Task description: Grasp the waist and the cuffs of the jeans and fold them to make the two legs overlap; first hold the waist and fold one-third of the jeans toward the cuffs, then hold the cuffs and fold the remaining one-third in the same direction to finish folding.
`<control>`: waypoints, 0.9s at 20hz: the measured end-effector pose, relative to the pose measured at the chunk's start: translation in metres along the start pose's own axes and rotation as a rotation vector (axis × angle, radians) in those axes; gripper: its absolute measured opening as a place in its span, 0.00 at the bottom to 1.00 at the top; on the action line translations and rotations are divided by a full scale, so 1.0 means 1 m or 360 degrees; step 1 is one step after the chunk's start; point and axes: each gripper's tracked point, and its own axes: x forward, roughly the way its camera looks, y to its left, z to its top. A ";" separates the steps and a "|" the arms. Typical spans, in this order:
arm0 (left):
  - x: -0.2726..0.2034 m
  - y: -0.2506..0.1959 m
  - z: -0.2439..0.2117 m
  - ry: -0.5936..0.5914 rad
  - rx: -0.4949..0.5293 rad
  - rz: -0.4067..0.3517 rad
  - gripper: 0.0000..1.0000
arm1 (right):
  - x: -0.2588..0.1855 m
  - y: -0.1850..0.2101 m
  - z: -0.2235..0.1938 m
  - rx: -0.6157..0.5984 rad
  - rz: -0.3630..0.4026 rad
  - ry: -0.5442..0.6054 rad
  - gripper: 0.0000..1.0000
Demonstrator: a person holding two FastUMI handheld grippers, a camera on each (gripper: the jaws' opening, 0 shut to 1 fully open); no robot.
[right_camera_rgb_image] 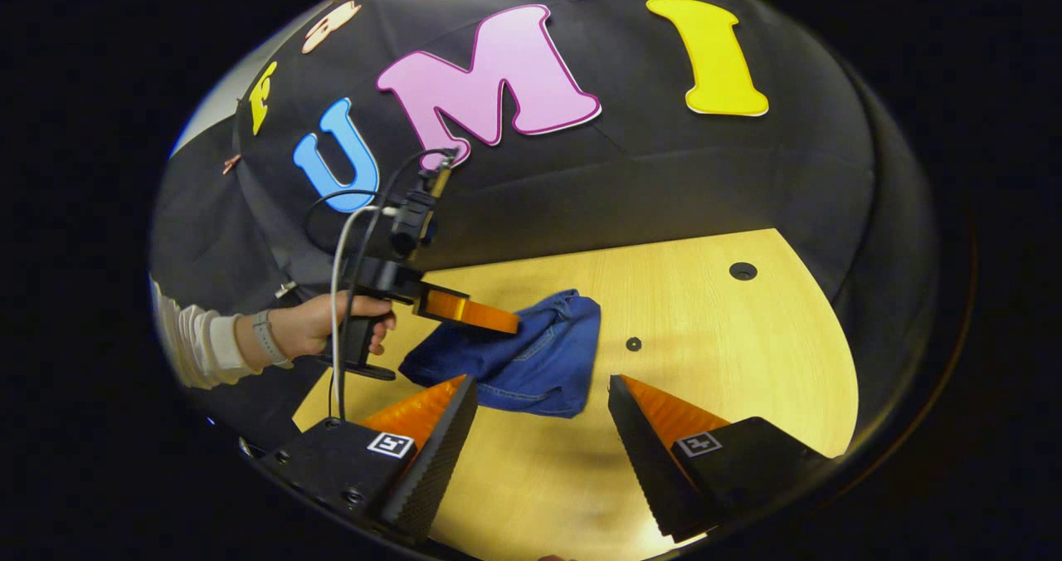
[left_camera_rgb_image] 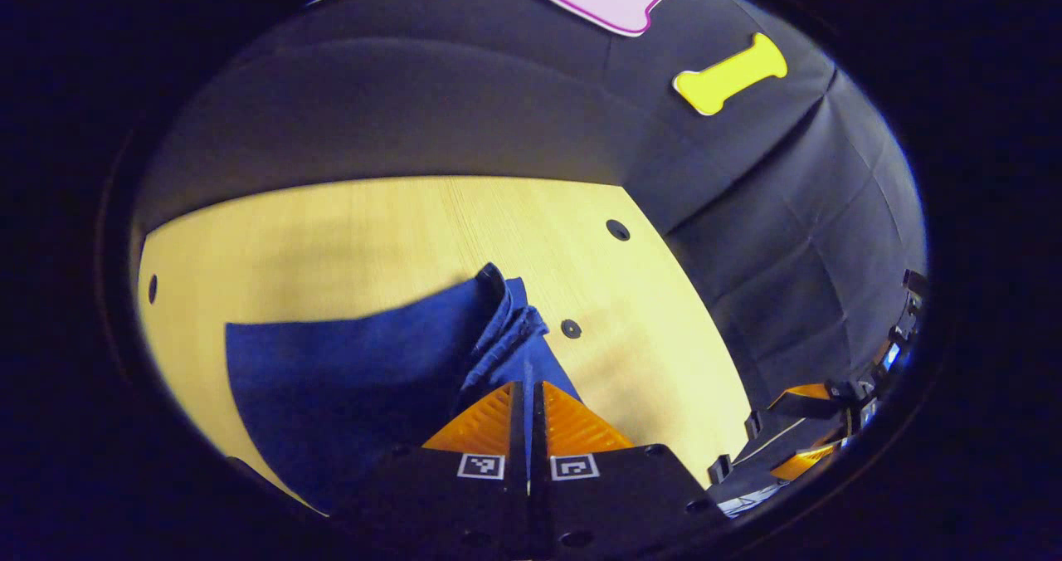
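Black cloth walls close in the booth, and the pale wooden counter (right_camera_rgb_image: 730, 362) carries the jeans (right_camera_rgb_image: 531, 362) as a bunched blue heap near its middle. Your left gripper (left_camera_rgb_image: 528, 395) is clenched on a gathered fold of denim, both orange fingers pressed together with cloth between them; the right gripper view shows it lifting that edge off the counter, your hand (right_camera_rgb_image: 319, 324) on the handle. Your right gripper (right_camera_rgb_image: 543, 391) hangs released, fingers spread wide, just short of the heap and touching nothing.

I cannot tell whether the pinched edge is waist or cuff, so check that before you carry it over. By my reading a fold is under way: keep the pinched cloth low, draw it straight along the legs, and bring the right gripper onto the matching corner so the edge travels level and the layers land square.

Small dark holes (right_camera_rgb_image: 742, 271) dot the counter, one (left_camera_rgb_image: 571, 329) close beside the denim; they seem harmless. The left gripper's cable (right_camera_rgb_image: 340, 279) droops near your wrist, so mind it does not drag the cloth.
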 end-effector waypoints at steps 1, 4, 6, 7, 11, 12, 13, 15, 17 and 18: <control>0.010 -0.013 -0.006 0.0017 -0.0074 -0.0031 0.06 | 0.001 -0.003 0.000 -0.0009 0.0020 0.0010 0.98; 0.013 -0.023 -0.012 -0.0052 -0.0076 -0.0020 0.69 | -0.001 -0.016 0.007 -0.0015 0.0055 0.0007 0.98; -0.013 -0.021 -0.002 -0.0231 -0.0038 0.0013 0.79 | -0.006 -0.023 0.019 0.0011 0.0058 -0.0046 0.98; -0.036 -0.023 0.004 -0.0336 -0.0045 0.0018 0.79 | -0.010 -0.027 0.026 0.0003 0.0049 -0.0076 0.98; -0.139 -0.018 -0.007 -0.0696 -0.0036 0.0115 0.84 | -0.033 -0.031 0.058 -0.0098 -0.0033 -0.0253 0.98; -0.159 -0.016 -0.018 -0.0745 -0.0006 0.0172 0.86 | -0.041 -0.025 0.067 -0.0132 -0.0046 -0.0305 0.98; -0.181 -0.015 -0.032 -0.0790 0.0032 0.0224 0.87 | -0.049 -0.017 0.075 -0.0174 -0.0058 -0.0358 0.98; -0.218 -0.028 -0.057 -0.0883 0.0112 0.0267 0.88 | -0.075 0.005 0.092 -0.0262 -0.0081 -0.0479 0.98; -0.253 -0.049 -0.079 -0.0991 0.0171 0.0279 0.89 | -0.101 0.029 0.101 -0.0310 -0.0120 -0.0595 0.98; -0.269 -0.058 -0.090 -0.1039 0.0189 0.0285 0.90 | -0.115 0.043 0.102 -0.0318 -0.0143 -0.0635 0.98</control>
